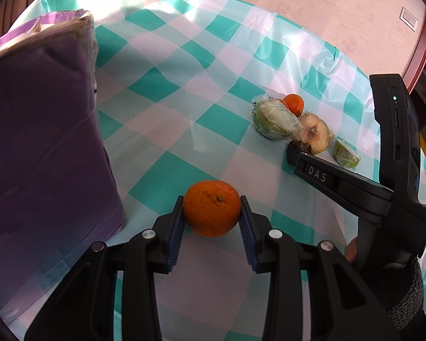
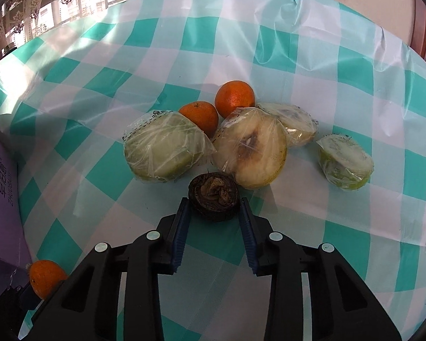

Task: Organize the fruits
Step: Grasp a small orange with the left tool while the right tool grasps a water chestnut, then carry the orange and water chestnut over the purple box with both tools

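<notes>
Fingers [image 1: 248, 221] of the left gripper [image 1: 212, 216] hold an orange [image 1: 212, 207] between their blue pads, both pads pressed against its sides, above the checked tabletop [image 1: 184, 85]. Just left of these fingers rises a purple box [image 1: 42, 142]. Far off to their right, the right gripper [image 1: 294, 153] reaches toward a cluster of fruit.

Fingers [image 2: 245, 218] of the right gripper [image 2: 213, 213] stand at a middling spread around a dark brown, wrinkled round fruit [image 2: 213, 196], which sits between the tips; whether the pads touch it cannot be told. Directly beyond the tips lies a wrapped cut pear half [image 2: 251, 155], with a wrapped green fruit [image 2: 163, 149] ahead to the left and a smaller wrapped green piece [image 2: 345, 162] ahead to the right. Farther on, two more oranges [image 2: 200, 116] rest behind the wrapped ones, beside another wrapped piece [image 2: 295, 125].
</notes>
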`<move>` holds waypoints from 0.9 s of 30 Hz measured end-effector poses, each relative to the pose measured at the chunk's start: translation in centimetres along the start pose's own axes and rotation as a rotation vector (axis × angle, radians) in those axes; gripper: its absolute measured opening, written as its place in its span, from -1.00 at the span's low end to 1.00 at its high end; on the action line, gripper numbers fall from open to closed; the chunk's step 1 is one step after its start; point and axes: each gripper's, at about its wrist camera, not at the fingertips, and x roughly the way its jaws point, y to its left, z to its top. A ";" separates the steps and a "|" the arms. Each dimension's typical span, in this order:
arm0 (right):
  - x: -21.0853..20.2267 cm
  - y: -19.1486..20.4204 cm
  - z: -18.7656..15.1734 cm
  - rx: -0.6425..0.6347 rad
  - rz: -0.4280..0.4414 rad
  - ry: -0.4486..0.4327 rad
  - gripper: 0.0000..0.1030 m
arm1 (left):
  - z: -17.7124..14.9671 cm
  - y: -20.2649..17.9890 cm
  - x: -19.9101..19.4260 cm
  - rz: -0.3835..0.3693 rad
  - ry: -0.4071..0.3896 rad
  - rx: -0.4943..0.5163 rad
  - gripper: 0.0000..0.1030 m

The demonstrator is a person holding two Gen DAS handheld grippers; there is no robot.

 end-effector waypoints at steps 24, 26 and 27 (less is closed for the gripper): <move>-4.8 -7.0 -4.3 0.369 0.271 -0.136 -0.33 | -0.7 -1.4 -0.2 -0.016 -0.005 0.066 -0.31; -5.0 -7.0 -4.6 0.374 0.273 -0.138 -0.33 | -1.1 -1.8 -0.4 -0.026 -0.003 0.080 -0.31; -5.1 -7.0 -4.7 0.377 0.275 -0.139 -0.33 | -1.2 -1.9 -0.5 -0.031 -0.002 0.084 -0.31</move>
